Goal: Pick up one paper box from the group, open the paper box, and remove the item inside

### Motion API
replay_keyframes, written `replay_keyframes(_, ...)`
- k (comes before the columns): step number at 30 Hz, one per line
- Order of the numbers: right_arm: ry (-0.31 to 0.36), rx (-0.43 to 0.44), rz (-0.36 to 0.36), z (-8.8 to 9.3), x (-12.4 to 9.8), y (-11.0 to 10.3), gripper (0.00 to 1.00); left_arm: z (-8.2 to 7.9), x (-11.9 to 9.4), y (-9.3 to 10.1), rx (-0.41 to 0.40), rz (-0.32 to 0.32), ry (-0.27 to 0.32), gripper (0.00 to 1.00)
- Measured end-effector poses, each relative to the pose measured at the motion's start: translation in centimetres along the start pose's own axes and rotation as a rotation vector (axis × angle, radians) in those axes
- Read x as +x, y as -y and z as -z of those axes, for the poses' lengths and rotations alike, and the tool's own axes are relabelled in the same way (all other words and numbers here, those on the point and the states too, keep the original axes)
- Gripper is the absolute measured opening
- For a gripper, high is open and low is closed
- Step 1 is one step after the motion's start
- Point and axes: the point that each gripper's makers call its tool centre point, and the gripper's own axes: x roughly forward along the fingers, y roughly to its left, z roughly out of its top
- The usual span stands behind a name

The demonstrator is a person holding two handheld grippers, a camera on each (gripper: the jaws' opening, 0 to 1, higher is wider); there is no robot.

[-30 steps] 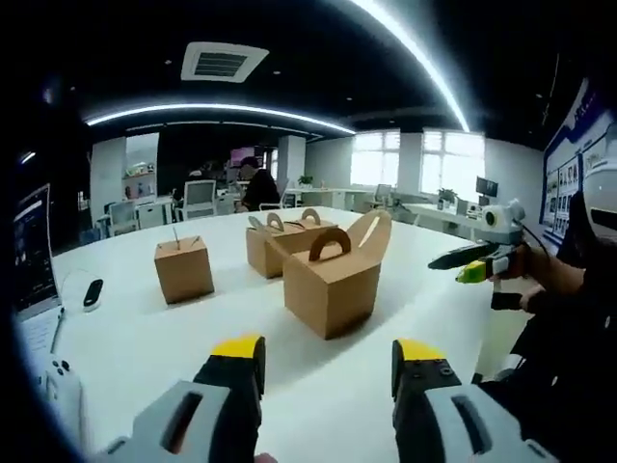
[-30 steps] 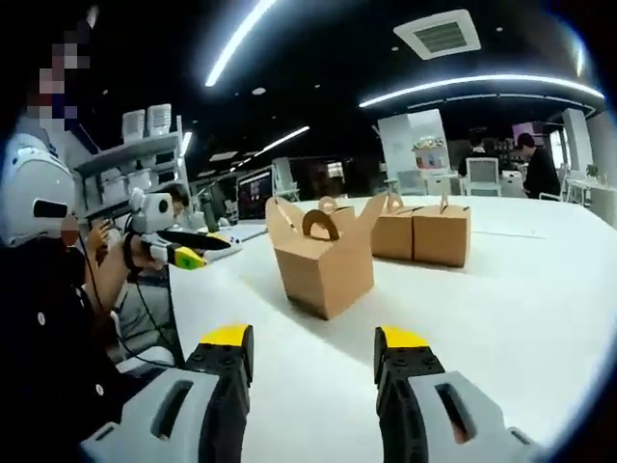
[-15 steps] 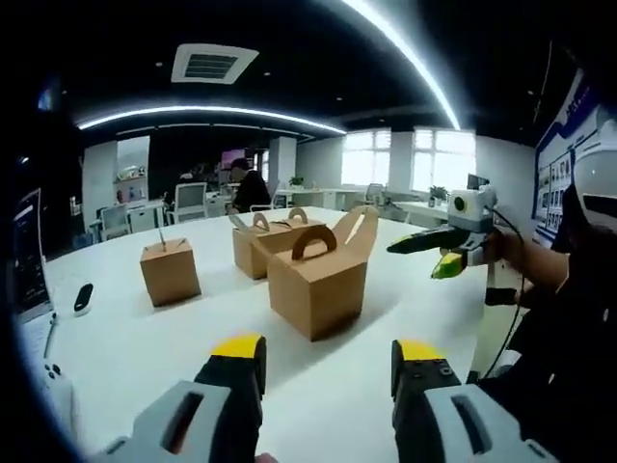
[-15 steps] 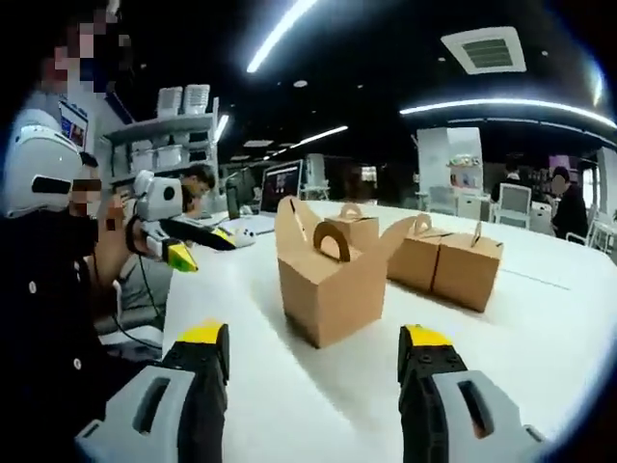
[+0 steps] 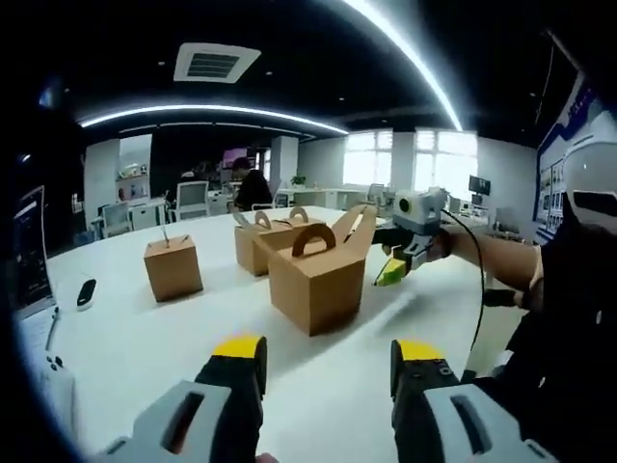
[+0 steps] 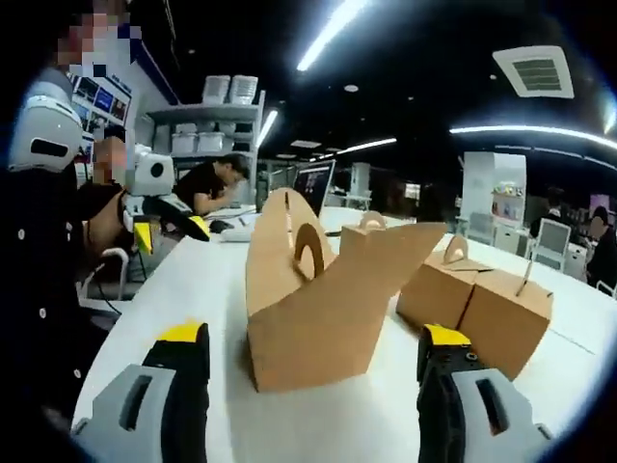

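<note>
The nearest paper box (image 6: 313, 309) stands upright on the white table (image 6: 183, 289), top flaps spread and handle up, framed by the right gripper (image 6: 313, 362), jaws released. The left gripper (image 5: 328, 371) is likewise released. More boxes (image 5: 260, 241) stand behind, partly hidden

right tool (image 5: 388, 273) moved in close beside the nearest paper box (image 5: 319, 280), jaws apart

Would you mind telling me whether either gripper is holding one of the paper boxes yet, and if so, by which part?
Nothing is held. The left gripper and the right gripper are both open, short of the nearest paper box.
</note>
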Motion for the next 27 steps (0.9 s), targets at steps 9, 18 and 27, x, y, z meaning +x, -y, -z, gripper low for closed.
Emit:
replay_keyframes(9, 0.042, 0.005, -0.096, 0.6, 1.7, 0.3, 0.89, 0.1, -0.1, -0.2, -0.008, -0.003, -0.003, 0.52)
replay_keyframes(18, 0.049, -0.015, -0.122, 1.1, 2.3, 0.1, 0.72, 0.5, 0.3, 0.2, -0.005, 0.017, -0.012, 0.52)
replay_keyframes(27, 0.058, -0.029, -0.146, 1.0, 2.3, -0.1, 0.71, -0.1, 0.3, 0.6, 0.011, 0.030, -0.007, 0.52)
